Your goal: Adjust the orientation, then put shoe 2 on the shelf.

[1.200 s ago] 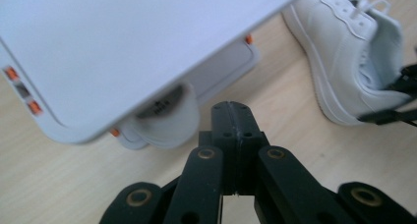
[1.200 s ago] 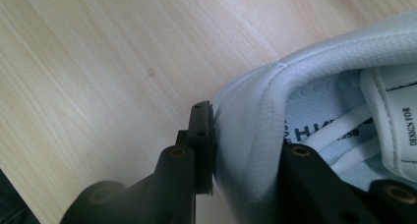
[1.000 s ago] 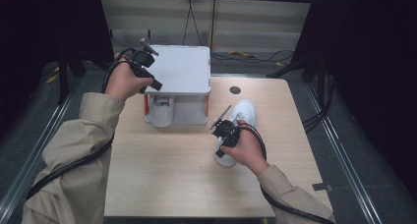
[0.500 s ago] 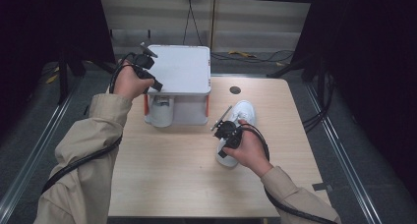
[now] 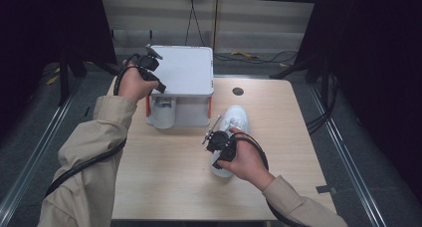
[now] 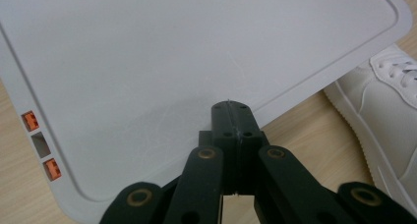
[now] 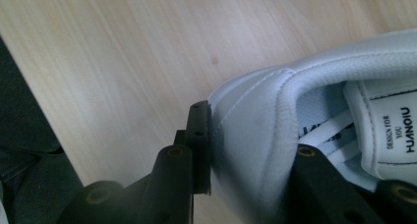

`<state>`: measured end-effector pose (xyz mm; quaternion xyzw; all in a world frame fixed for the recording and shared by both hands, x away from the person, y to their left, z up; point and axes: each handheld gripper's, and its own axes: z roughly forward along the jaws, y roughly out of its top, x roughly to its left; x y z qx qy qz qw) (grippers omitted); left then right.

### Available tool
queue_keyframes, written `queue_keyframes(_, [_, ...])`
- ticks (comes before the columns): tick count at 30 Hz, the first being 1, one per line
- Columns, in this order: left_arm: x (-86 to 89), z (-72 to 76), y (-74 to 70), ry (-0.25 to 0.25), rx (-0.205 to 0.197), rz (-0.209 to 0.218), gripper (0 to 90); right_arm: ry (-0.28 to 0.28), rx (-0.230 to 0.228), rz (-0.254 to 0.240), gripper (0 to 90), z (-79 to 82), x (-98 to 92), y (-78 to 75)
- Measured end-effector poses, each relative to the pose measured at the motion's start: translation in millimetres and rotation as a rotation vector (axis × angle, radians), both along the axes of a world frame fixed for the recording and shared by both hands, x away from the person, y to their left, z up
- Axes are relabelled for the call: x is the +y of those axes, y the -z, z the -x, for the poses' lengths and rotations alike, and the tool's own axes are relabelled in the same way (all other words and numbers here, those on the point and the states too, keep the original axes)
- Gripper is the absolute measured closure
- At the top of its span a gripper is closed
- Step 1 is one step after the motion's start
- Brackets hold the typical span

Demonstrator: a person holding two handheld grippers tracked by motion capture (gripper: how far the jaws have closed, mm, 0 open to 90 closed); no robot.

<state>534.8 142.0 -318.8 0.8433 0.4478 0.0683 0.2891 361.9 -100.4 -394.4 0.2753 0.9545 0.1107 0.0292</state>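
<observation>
A white sneaker [image 5: 238, 118] lies right of centre on the wooden table, toe pointing away. My right gripper [image 5: 219, 160] is shut on its heel. In the right gripper view, the sneaker [image 7: 305, 86] has one jaw of the right gripper [image 7: 251, 135] outside its heel wall and the other inside the collar. A white two-level stand [image 5: 186, 70] sits at the table's far left. My left gripper [image 5: 158, 83] hovers over the stand's near-left corner. In the left gripper view, the left gripper [image 6: 230, 111] is shut with nothing in it, above the stand's flat top [image 6: 172, 52].
Under the stand's top, a pale object that looks like a second shoe [image 5: 163, 112] sits on the lower level. A round black hole [image 5: 238, 91] marks the table behind the sneaker. Bare wood [image 5: 169, 177] spreads across the near left. Dark floor and cables surround the table.
My right hand has shifted slightly toward the near side and risen a little, keeping hold of the sneaker's heel. The left hand has stayed over the stand.
</observation>
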Motion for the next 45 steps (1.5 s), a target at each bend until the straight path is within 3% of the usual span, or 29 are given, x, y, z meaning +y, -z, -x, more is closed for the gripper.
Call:
queue_keyframes(8, [2.4, 0.3, 1.2, -0.006, -0.002, 0.017, 90.0, -0.088, -0.006, 0.021, 71.9, 13.6, 24.4, -9.6])
queue_keyframes(11, [3.3, 0.8, 1.8, -0.009, -0.003, 0.026, 90.0, -0.101, -0.002, -0.003, 71.8, 16.8, 30.4, -12.3])
queue_keyframes(18, [4.3, 0.6, 2.1, -0.005, -0.005, 0.032, 90.0, -0.164, -0.009, 0.006, 71.5, 21.0, 47.4, -10.2])
queue_keyframes(35, [4.8, 0.4, 2.3, 0.003, -0.009, 0.033, 90.0, -0.253, -0.032, 0.031, 70.4, 21.0, 75.6, -12.8])
queue_keyframes(45, [5.5, 0.8, 2.6, 0.007, -0.013, 0.037, 90.0, -0.290, -0.047, 0.031, 69.7, 9.9, 87.6, -12.7])
